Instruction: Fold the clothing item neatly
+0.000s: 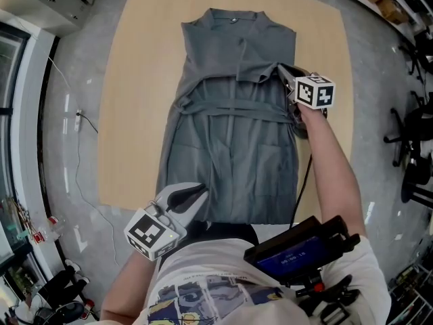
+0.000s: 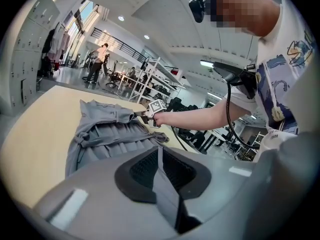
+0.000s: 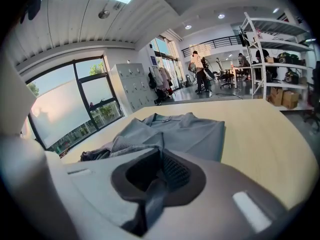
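Observation:
A grey garment (image 1: pixel 230 134) lies lengthways on the light wooden table (image 1: pixel 135 80), collar at the far end, with a belt across its waist. My left gripper (image 1: pixel 203 189) is at the near left corner of the hem, shut on a fold of grey cloth (image 2: pixel 161 179). Along the garment's right side, my right gripper (image 1: pixel 279 68) is shut on the folded-in sleeve cloth (image 3: pixel 152 196) at chest height. In the left gripper view the garment (image 2: pixel 105 134) stretches away toward the right gripper (image 2: pixel 145 115). The right gripper view shows the collar end (image 3: pixel 190 131) lying flat.
The table's near edge is right at my body, where a dark device (image 1: pixel 298 249) hangs on my chest. Office chairs (image 1: pixel 413 147) stand on the floor to the right, and a cable (image 1: pixel 78 120) runs along the floor to the left. People (image 3: pixel 200 71) stand far off.

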